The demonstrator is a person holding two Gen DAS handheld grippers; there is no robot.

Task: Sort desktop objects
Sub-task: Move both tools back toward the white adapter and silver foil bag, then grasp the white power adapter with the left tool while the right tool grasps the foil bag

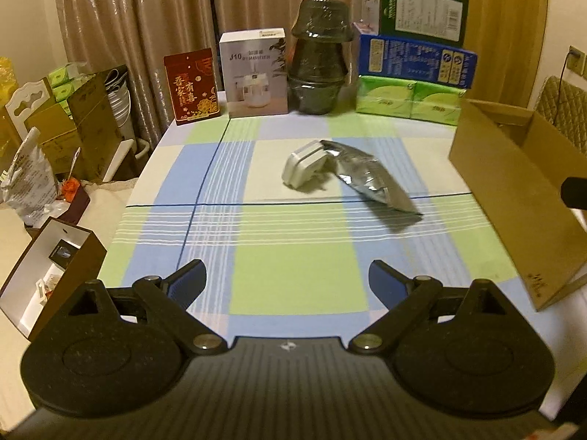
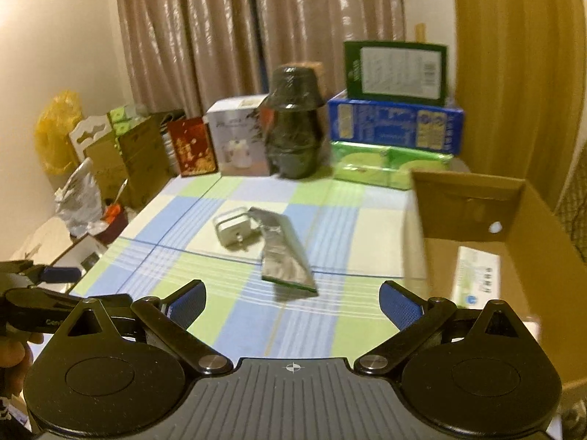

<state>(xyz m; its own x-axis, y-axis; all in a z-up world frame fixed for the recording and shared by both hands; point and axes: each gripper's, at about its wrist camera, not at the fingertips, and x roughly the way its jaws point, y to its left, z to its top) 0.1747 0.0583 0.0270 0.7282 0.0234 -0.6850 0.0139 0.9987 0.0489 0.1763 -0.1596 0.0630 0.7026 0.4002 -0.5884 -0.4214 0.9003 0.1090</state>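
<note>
A white charger block (image 1: 303, 164) (image 2: 233, 226) lies mid-table on the checked cloth, touching a silver foil pouch (image 1: 368, 176) (image 2: 284, 251) to its right. An open cardboard box (image 1: 521, 187) (image 2: 488, 234) stands at the table's right side; a white-and-green packet (image 2: 477, 278) lies inside it. My left gripper (image 1: 288, 278) is open and empty, above the near table, short of both objects. My right gripper (image 2: 291, 302) is open and empty, near the pouch's close end and beside the box. The left gripper shows at the left edge of the right wrist view (image 2: 47, 282).
Along the back edge stand a red box (image 1: 191, 86), a white humidifier box (image 1: 255, 73), a dark wrapped stack of bowls (image 1: 319, 57), and green tissue packs (image 1: 407, 101) under blue (image 1: 416, 60) and dark green boxes. Boxes and bags crowd the floor at left (image 1: 55, 146).
</note>
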